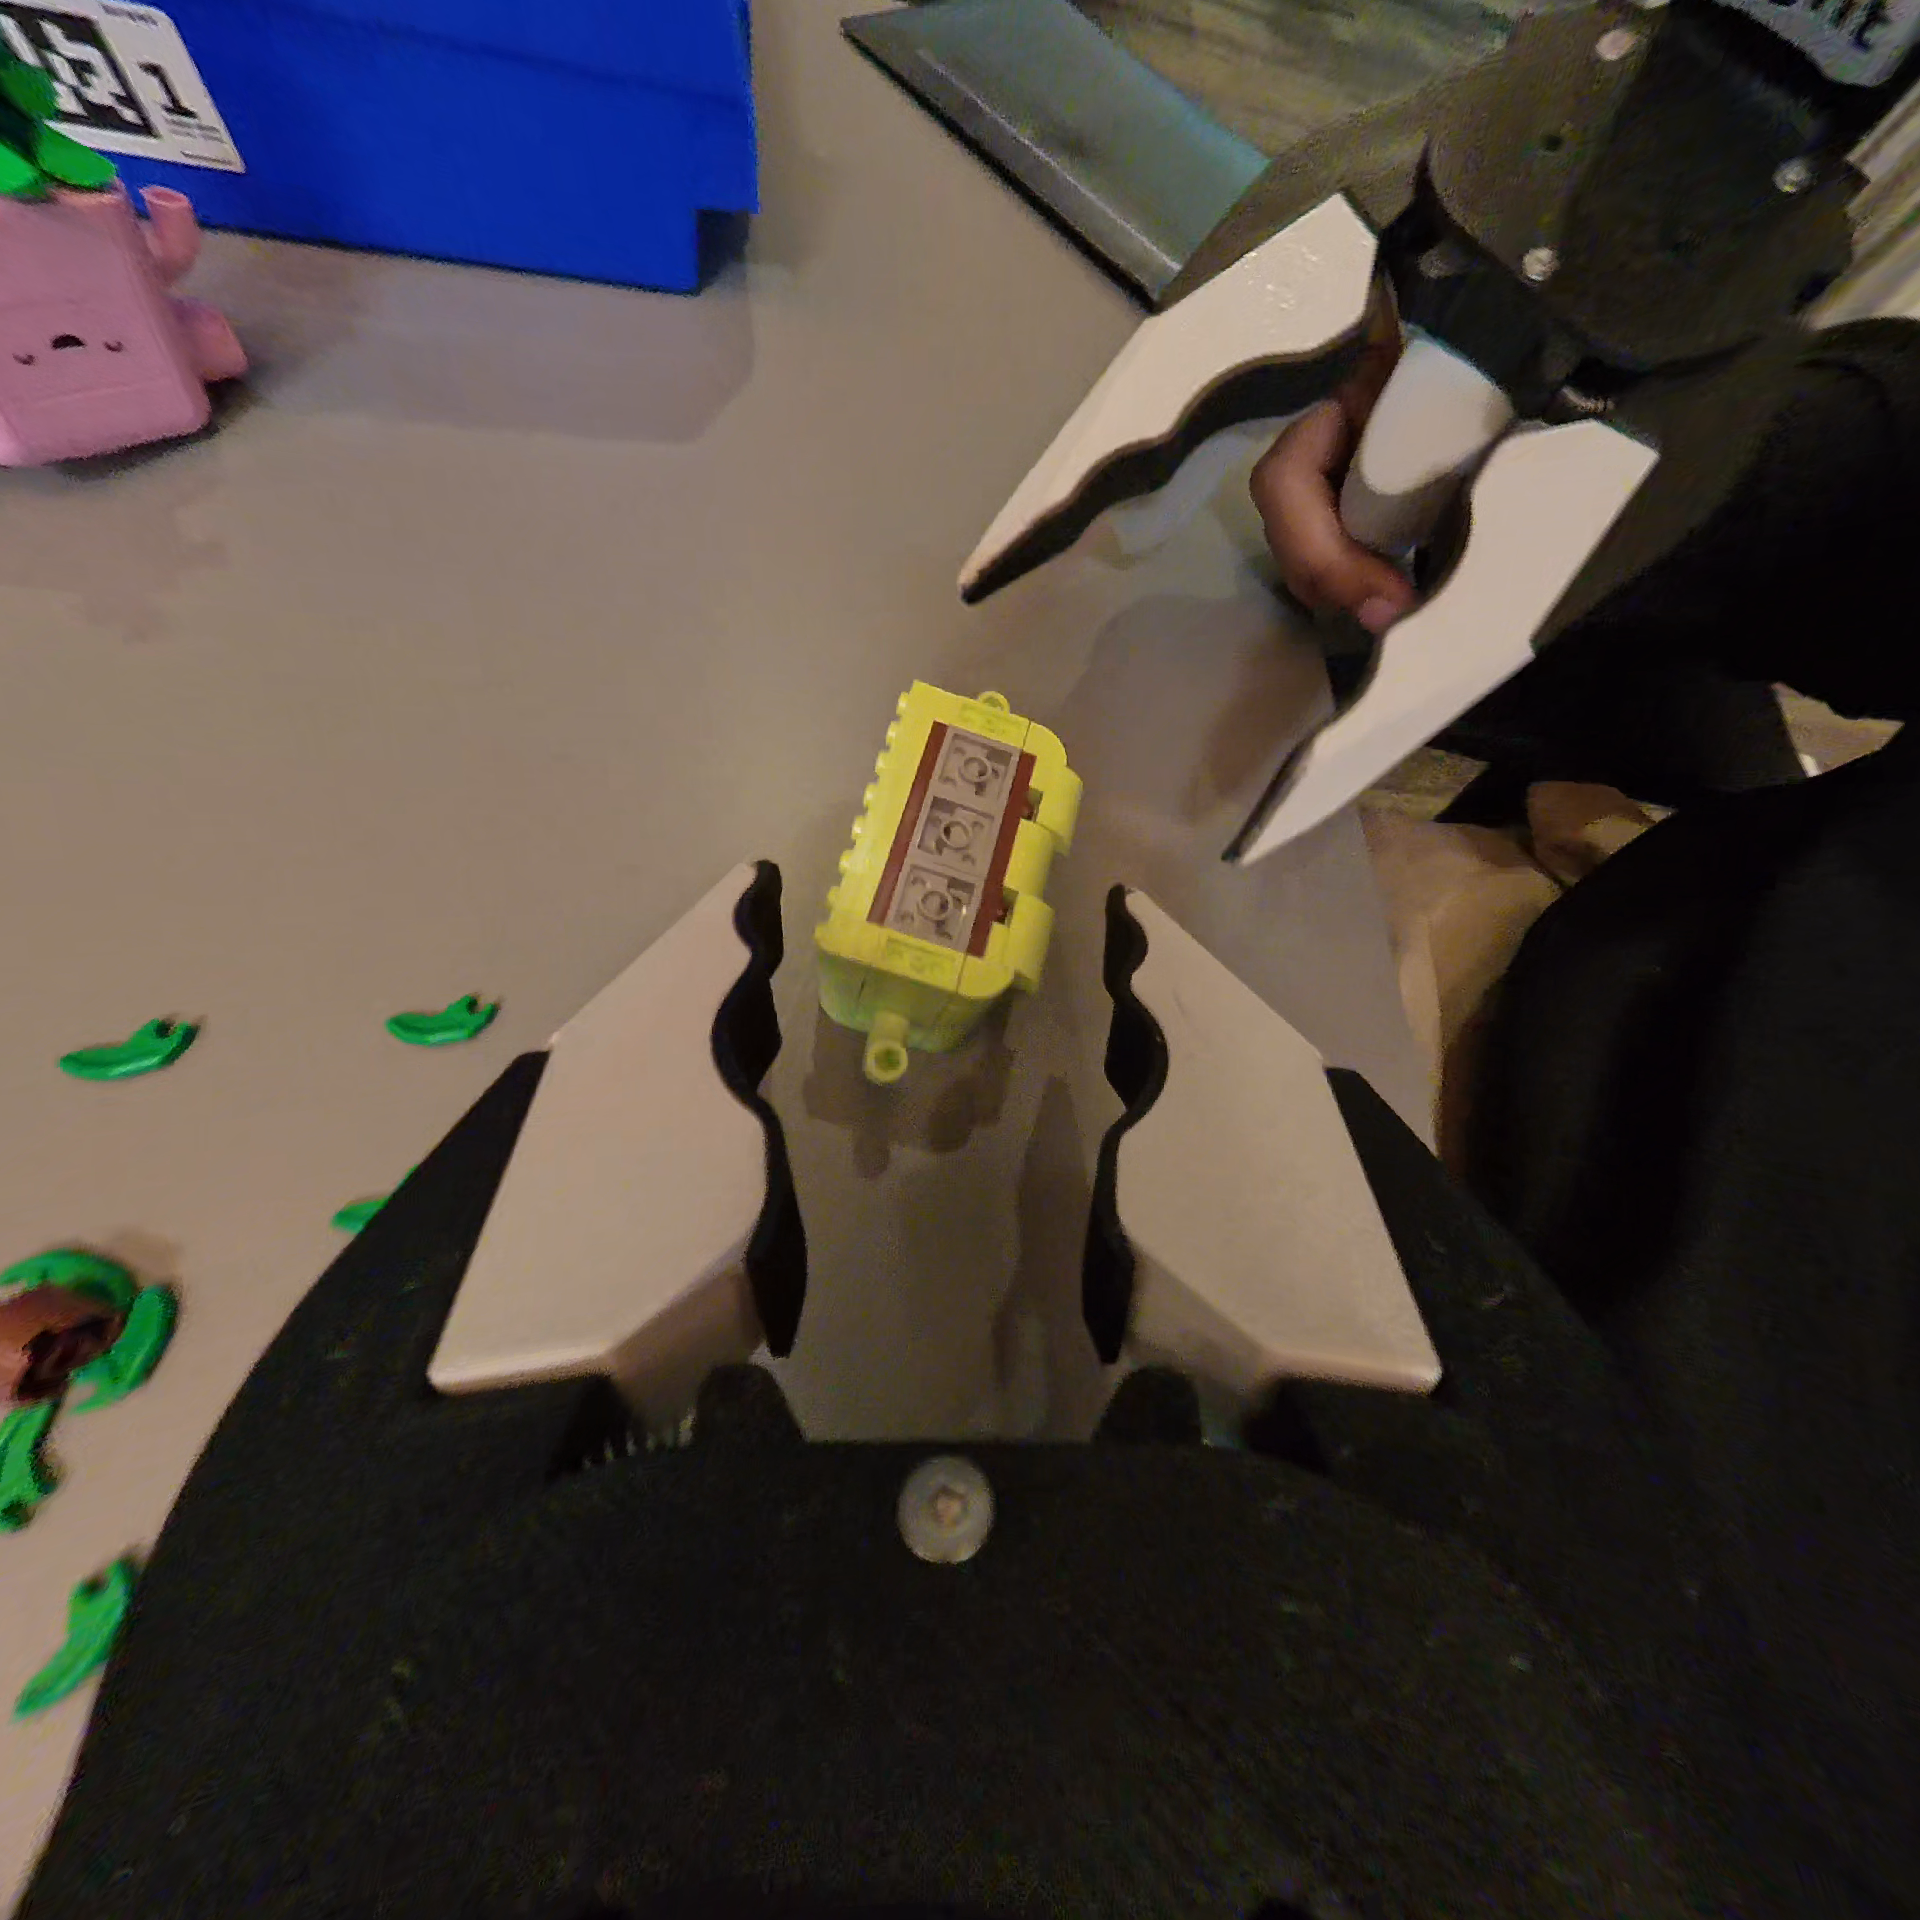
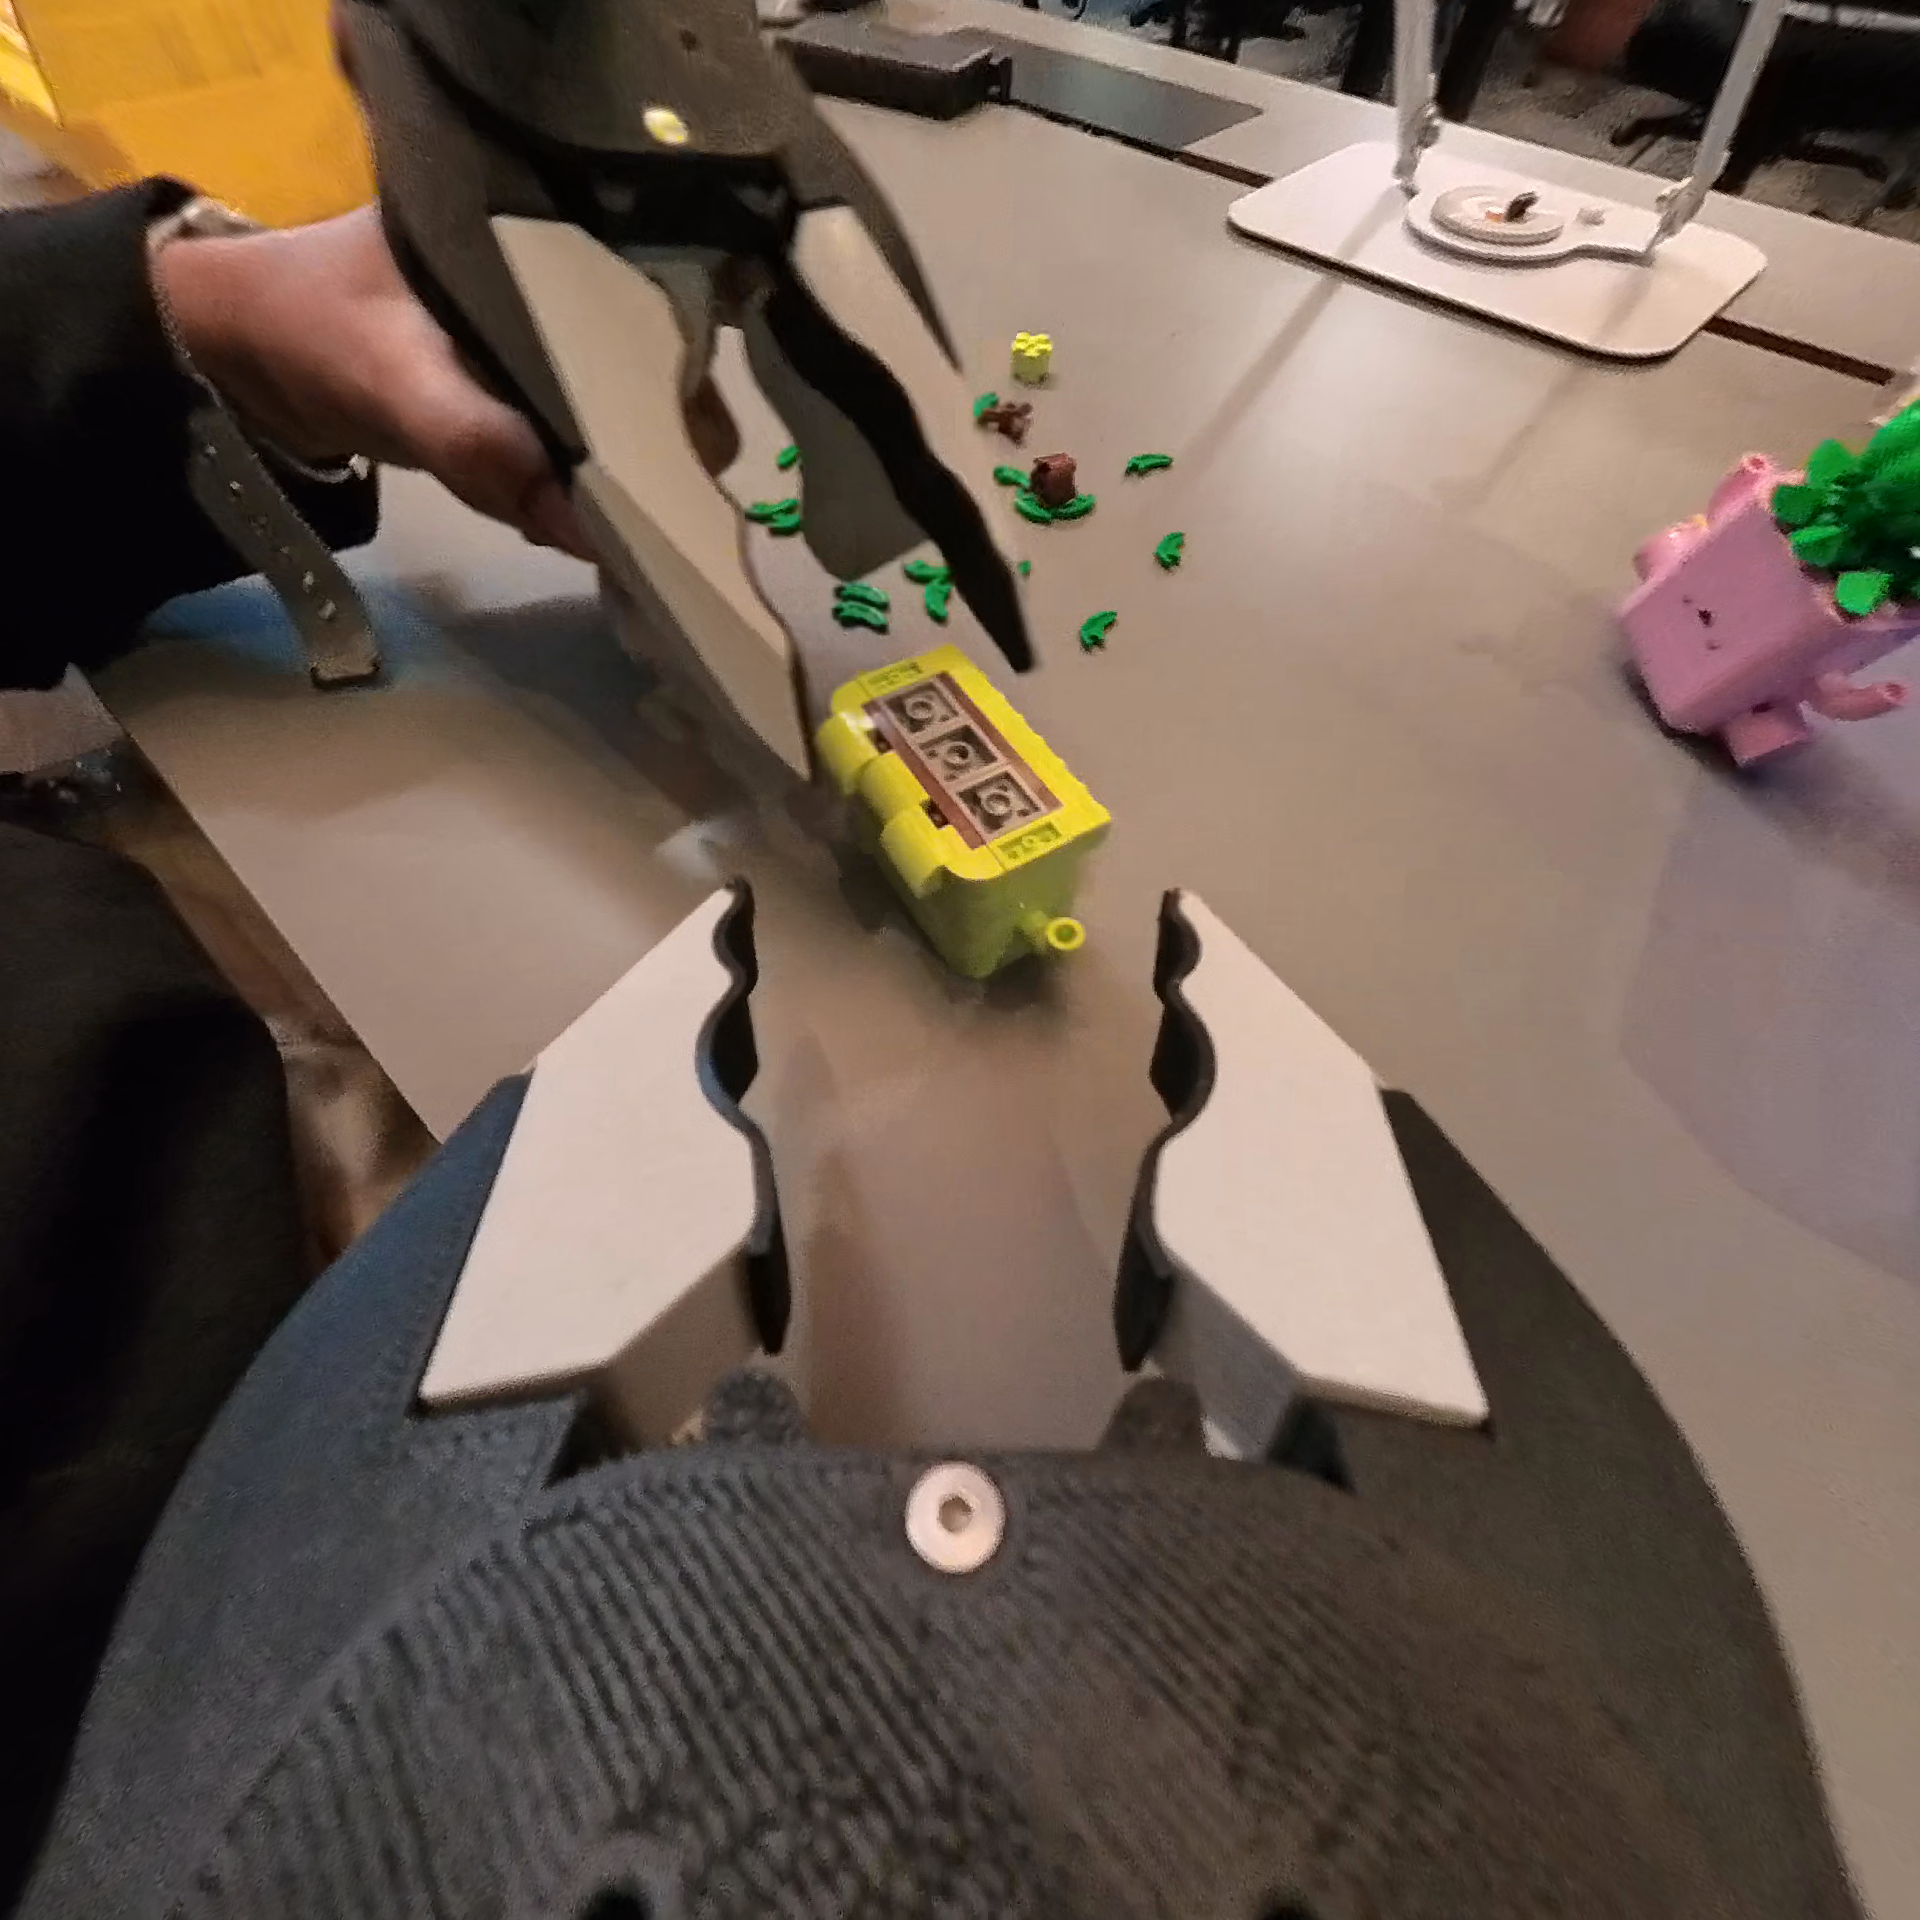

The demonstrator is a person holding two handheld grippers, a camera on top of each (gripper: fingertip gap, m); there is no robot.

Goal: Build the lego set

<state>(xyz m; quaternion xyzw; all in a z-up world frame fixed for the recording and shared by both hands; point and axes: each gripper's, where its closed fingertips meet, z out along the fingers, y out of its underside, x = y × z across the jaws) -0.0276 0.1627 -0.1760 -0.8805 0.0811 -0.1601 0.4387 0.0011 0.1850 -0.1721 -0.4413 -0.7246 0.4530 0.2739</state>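
left fingers: spread wide, empty, just short of the yellow-green lego block
lego block: lay on the grey worktop, grey studs showing
right fingers: spread wide, empty, near the block
far right: pink lego figure well apart

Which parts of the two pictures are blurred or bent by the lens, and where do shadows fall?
Left wrist view: yellow-green lego block sharp; green leaf pieces at the edge smeared, blue bin curved by the lens. Right wrist view: left gripper motion-blurred, pink lego figure soft; a soft shadow lies beside the block.
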